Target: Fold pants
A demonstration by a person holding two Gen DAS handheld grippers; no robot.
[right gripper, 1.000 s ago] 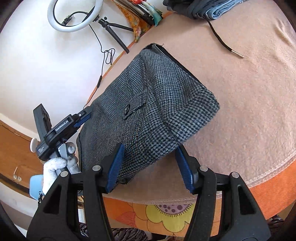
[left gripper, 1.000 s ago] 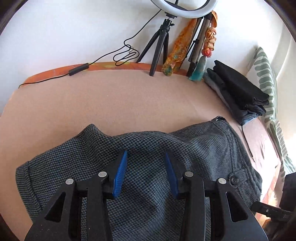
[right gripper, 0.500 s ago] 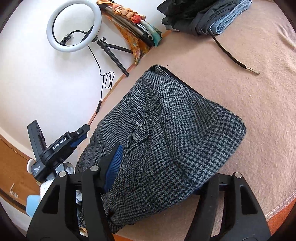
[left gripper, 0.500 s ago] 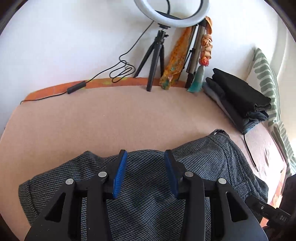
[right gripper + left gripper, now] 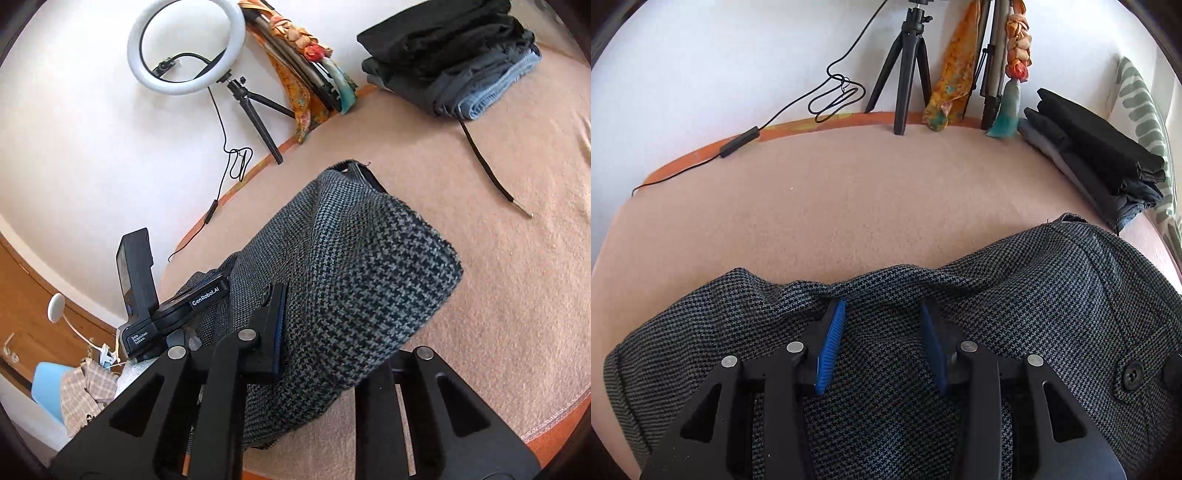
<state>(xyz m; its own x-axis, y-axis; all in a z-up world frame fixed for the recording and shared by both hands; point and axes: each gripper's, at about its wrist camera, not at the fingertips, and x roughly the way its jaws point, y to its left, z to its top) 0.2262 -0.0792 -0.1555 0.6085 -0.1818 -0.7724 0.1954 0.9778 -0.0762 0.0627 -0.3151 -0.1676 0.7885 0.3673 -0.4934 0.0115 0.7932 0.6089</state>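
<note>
**Houndstooth pants bunched at the near edge, both grippers over the cloth**

At the far left edge of the bed cover [image 5: 849, 206], a black cable with an inline switch [image 5: 738, 142] lies along the orange border by the white wall. Further right along that far edge stands a black tripod [image 5: 905, 74]; the right wrist view shows it carrying a white ring light [image 5: 186, 46]. Just beside it lean an orange patterned cloth [image 5: 951, 70] and some poles.

The left gripper [image 5: 882, 343] is over the middle of the grey houndstooth pants [image 5: 1015, 295], its blue-padded fingers spread apart with the fabric lying loose beneath and between them. The pants are folded into a thick bundle along the near edge of the cover, a wrinkled ridge running across just ahead of the fingertips. A dark button [image 5: 1133, 375] shows on the waistband at the right end of the bundle.

The right gripper [image 5: 332, 332] is at that right end of the pants. One blue pad [image 5: 279, 325] rests against the cloth; the other fingertip is hidden under the fold, which bulges up between the two fingers. Whether they grip the cloth cannot be told.

In the far right corner sits a stack of folded dark clothes [image 5: 450, 51], with a black drawstring [image 5: 487, 166] trailing from it across the cover, well apart from the pants.
</note>
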